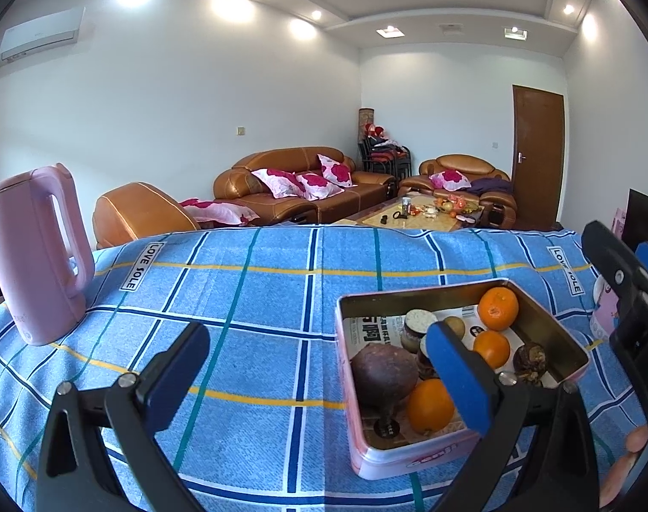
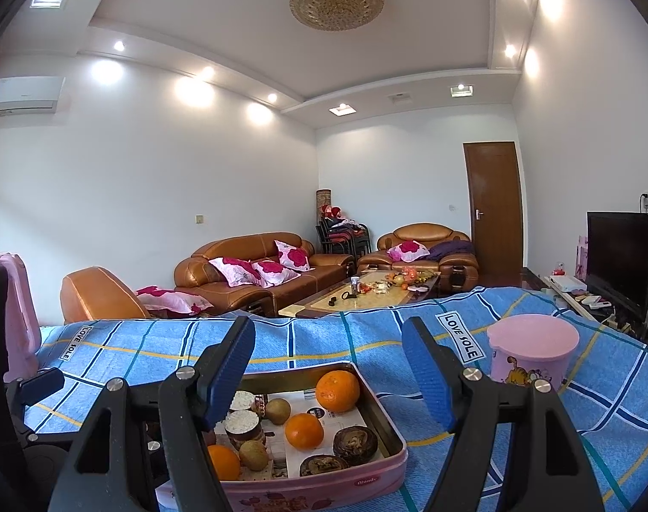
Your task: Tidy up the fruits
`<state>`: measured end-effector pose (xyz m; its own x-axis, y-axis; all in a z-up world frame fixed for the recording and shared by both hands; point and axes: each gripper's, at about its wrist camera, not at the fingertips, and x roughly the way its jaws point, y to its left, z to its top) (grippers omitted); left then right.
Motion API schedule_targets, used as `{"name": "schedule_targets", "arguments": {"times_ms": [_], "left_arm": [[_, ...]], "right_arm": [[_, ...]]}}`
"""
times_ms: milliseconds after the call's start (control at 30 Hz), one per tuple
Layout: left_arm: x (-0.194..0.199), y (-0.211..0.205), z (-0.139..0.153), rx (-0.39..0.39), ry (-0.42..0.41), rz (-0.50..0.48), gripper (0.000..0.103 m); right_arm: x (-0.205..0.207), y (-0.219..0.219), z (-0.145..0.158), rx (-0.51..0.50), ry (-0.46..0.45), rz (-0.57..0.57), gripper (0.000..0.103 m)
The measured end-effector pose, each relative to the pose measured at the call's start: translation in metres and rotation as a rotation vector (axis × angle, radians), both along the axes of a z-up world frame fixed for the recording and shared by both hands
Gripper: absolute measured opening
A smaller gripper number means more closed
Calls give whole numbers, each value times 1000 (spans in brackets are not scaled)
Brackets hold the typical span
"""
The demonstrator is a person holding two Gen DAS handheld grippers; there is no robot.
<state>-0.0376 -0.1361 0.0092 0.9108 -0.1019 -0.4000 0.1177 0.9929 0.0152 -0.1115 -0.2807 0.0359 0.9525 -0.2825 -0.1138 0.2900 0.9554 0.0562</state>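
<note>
I have both claws hovering over a worktop covered in a blue checked cloth [image 1: 255,298], with "LOVE SOLE" printed on white tags [image 1: 141,266] near its far edge; a second such tag [image 2: 460,337] shows in the right wrist view.

My left claw [image 1: 319,367] is released, its blue-padded fingers spread wide with nothing between them; its right finger [image 1: 456,375] sits in front of the tin in that view. My right claw [image 2: 328,371] is also released, jaws apart over the far part of the tin, gripping nothing.

The fruit lies in a pink rectangular tin [image 2: 307,486] toward the near right part of the worktop, lined with printed paper whose writing I cannot read. On the tin's near wall is a small red oval label [image 2: 368,482] and strawberry pictures; the label's lettering is too blurred for me to make out. Inside I see three oranges, the largest [image 2: 337,391] at the far right corner, two kiwis [image 2: 278,410], cut purple-skinned pieces with white flesh [image 2: 243,420], and a big dark round fruit [image 1: 383,371] by the near left side.

A pink kettle [image 1: 38,251] stands at the far left edge. A pink lidded cup [image 2: 531,354] with a cartoon cat stands just beyond the tin's right side.
</note>
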Motion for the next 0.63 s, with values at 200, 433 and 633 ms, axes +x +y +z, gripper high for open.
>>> {"name": "schedule_targets", "arguments": {"times_ms": [200, 433, 633], "left_arm": [[0, -2, 0, 14, 2, 19, 103], [-1, -2, 1, 6, -6, 13, 103], [3, 0, 1, -3, 16, 11, 103]], "right_arm": [[2, 0, 0, 5, 8, 0, 73], [2, 0, 0, 5, 8, 0, 73], [3, -1, -2, 8, 12, -2, 73]]}}
